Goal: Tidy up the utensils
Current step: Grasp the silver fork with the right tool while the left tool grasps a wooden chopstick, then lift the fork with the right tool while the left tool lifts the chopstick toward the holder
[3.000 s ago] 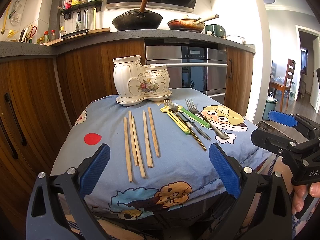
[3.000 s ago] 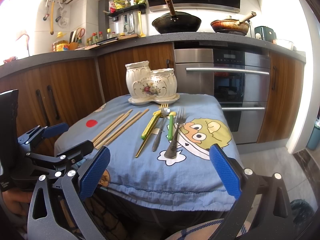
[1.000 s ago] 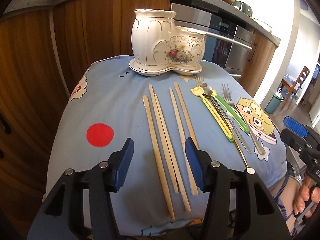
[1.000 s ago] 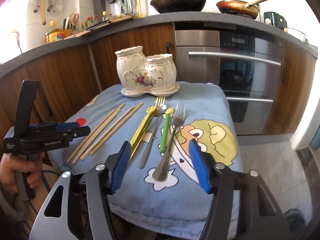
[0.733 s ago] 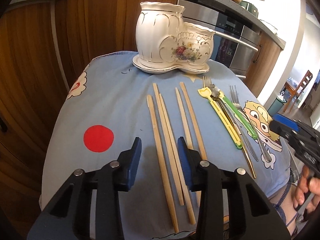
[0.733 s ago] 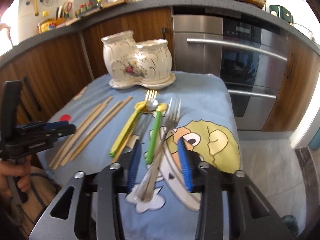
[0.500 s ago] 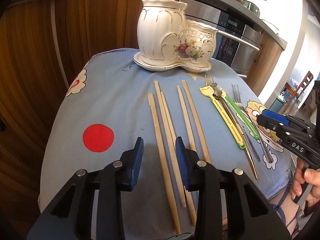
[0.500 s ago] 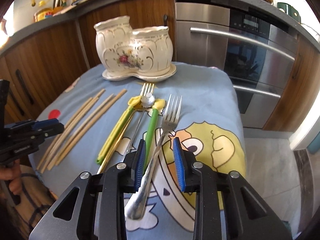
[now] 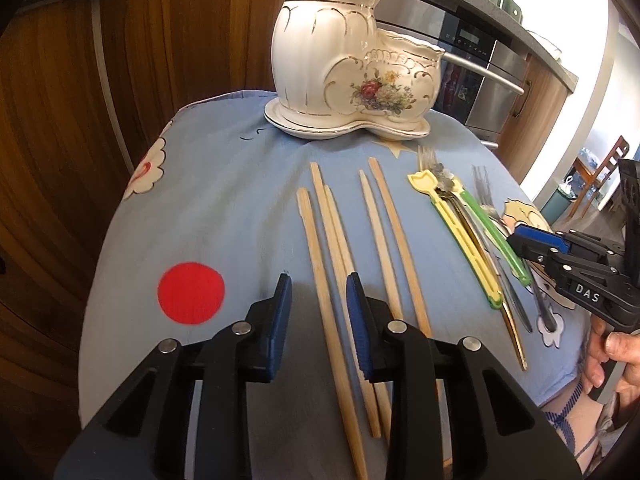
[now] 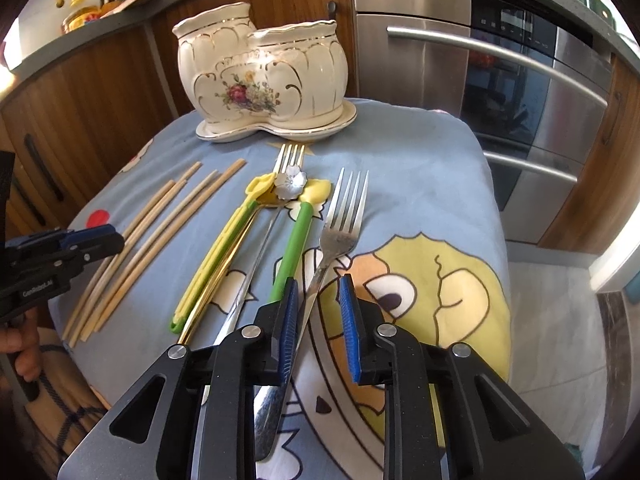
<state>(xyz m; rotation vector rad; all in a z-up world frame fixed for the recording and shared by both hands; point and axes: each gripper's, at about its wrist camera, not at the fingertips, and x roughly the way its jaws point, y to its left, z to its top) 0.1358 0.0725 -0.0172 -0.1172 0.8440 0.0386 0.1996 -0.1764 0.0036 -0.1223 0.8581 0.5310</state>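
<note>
Bamboo chopsticks point(image 9: 332, 248) and a steel fork point(image 10: 334, 248) lie on the blue cloth point(image 9: 224, 200) before the porcelain holder point(image 9: 352, 76). Each is being picked up: the left hand-held gripper point(image 9: 316, 312) straddles one chopstick, the right hand-held gripper point(image 10: 318, 320) the fork's handle, jaws just narrowing, not yet clamped. Next, I judge: pinch, lift, drop into the holder.

Holder point(image 9: 352, 76) at back of worktop point(image 9: 224, 200); chopsticks point(image 9: 340, 248) lie left, forks point(image 10: 320, 256) and spoons point(image 10: 280, 200) right, in front of it.
</note>
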